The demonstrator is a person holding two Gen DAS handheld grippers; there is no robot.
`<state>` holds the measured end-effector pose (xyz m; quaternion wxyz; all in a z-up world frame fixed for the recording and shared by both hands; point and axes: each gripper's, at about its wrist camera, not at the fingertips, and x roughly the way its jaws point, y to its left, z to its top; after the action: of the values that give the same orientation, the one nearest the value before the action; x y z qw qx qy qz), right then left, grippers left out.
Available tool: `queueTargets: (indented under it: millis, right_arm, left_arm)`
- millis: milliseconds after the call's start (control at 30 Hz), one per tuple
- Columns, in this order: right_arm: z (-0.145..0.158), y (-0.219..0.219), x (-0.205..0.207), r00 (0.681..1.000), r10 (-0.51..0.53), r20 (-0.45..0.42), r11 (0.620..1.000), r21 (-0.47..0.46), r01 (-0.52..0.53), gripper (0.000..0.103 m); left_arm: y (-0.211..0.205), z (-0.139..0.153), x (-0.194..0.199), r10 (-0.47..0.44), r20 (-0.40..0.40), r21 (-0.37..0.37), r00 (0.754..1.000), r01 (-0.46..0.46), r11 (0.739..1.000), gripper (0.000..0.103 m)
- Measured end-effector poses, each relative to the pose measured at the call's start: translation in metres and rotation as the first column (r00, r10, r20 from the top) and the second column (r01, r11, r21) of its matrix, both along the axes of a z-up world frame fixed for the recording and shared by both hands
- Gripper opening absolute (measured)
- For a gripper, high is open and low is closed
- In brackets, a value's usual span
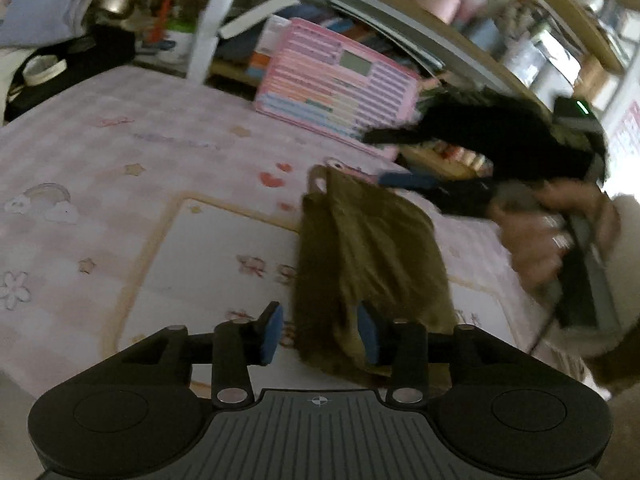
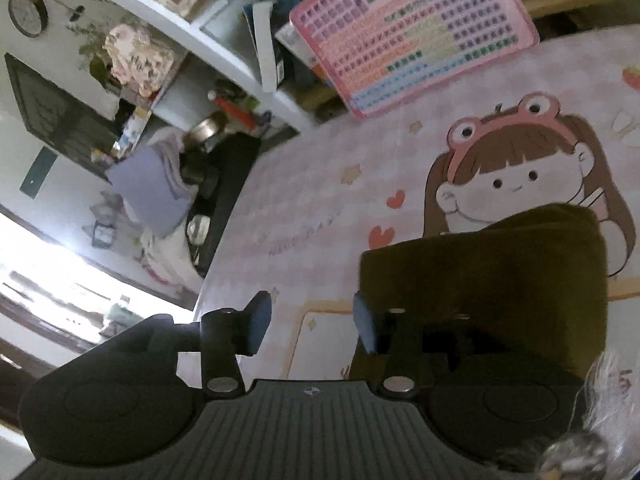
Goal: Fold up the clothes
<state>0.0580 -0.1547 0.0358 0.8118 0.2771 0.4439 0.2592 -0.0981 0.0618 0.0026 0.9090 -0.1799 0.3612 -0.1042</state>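
My left hand-held gripper (image 1: pixel 320 334) and right hand-held gripper (image 2: pixel 312 326) hang released over the folded olive garment (image 1: pixel 368 264) on the counter (image 1: pixel 160 160).

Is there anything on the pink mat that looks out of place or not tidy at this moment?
Nothing looks spilled or damaged. The olive green garment lies folded on the pink mat, its top layer slightly rumpled. Both the left gripper and the right gripper are open beside it, holding nothing. The pink chart board leans tilted against the shelf.
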Motion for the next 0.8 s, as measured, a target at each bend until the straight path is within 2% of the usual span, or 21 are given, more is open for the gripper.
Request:
queueTargets:
  millis: [100, 200, 367, 433, 500, 633, 700, 767, 800]
  right_arm:
    - [0.001, -0.013, -0.009, 0.997, -0.074, 0.015, 0.997, -0.031, 0.075, 0.045]
    - [-0.002, -0.036, -0.023, 0.986, -0.16, 0.044, 0.982, -0.097, 0.163, 0.046]
    - [-0.011, -0.068, -0.066, 0.951, -0.281, 0.132, 0.915, -0.263, 0.307, 0.057]
    - [-0.021, -0.078, -0.081, 0.939, -0.325, 0.115, 0.897, -0.276, 0.345, 0.063]
    - [-0.031, -0.083, -0.092, 0.935, -0.346, 0.08, 0.897, -0.264, 0.354, 0.068]
    - [-0.051, -0.067, -0.102, 0.946, -0.322, 0.041, 0.896, -0.309, 0.318, 0.068]
    - [-0.062, -0.053, -0.099, 0.954, -0.299, 0.011, 0.897, -0.339, 0.285, 0.068]
    - [-0.071, -0.047, -0.098, 0.957, -0.289, -0.008, 0.894, -0.36, 0.267, 0.068]
    - [-0.074, -0.046, -0.098, 0.957, -0.291, -0.013, 0.893, -0.363, 0.266, 0.068]
  left_arm:
    - [0.011, 0.002, 0.015, -0.033, 0.029, -0.028, 0.999, 0.034, 0.999, 0.042]
    - [0.011, 0.003, 0.031, -0.101, 0.055, -0.059, 0.993, 0.105, 0.993, 0.047]
    - [0.006, 0.003, 0.061, -0.207, 0.073, -0.123, 0.976, 0.214, 0.969, 0.051]
    - [0.001, 0.001, 0.076, -0.212, 0.063, -0.146, 0.975, 0.219, 0.965, 0.056]
    - [-0.007, -0.002, 0.089, -0.198, 0.036, -0.135, 0.979, 0.201, 0.97, 0.057]
    - [-0.019, -0.011, 0.109, -0.21, -0.003, -0.135, 0.978, 0.207, 0.969, 0.056]
    - [-0.026, -0.018, 0.115, -0.222, -0.022, -0.116, 0.975, 0.218, 0.969, 0.05]
    - [-0.03, -0.022, 0.117, -0.222, -0.033, -0.089, 0.974, 0.218, 0.972, 0.025]
    - [-0.031, -0.023, 0.117, -0.224, -0.035, -0.076, 0.974, 0.221, 0.972, 0.007]
